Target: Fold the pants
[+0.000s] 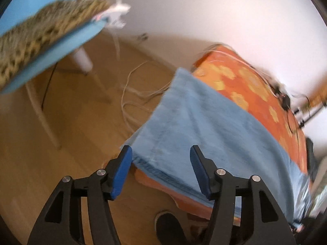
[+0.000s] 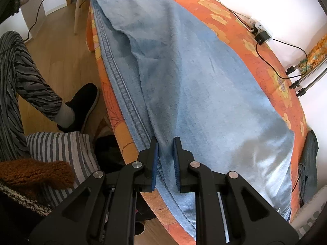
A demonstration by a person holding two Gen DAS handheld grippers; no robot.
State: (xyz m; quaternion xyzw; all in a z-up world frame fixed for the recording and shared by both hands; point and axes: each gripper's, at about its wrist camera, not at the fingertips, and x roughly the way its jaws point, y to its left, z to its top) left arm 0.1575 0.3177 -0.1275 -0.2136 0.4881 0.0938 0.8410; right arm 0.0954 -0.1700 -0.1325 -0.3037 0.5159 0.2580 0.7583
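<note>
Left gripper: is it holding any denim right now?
No, the left gripper has open jaws with nothing between its pads, above the edge of the pants.

Your left wrist view is smeared by motion blur: the blue chair (image 1: 61,40) and the orange cover (image 1: 255,94) have soft, streaked edges. Your right wrist view is sharp. In both, bright daylight washes out the white wall (image 2: 276,6) behind the orange cover, and a pale sheen lies on the jeans (image 2: 204,85) at their near right end. Both pictures bend strongly toward their dark round borders.
</note>
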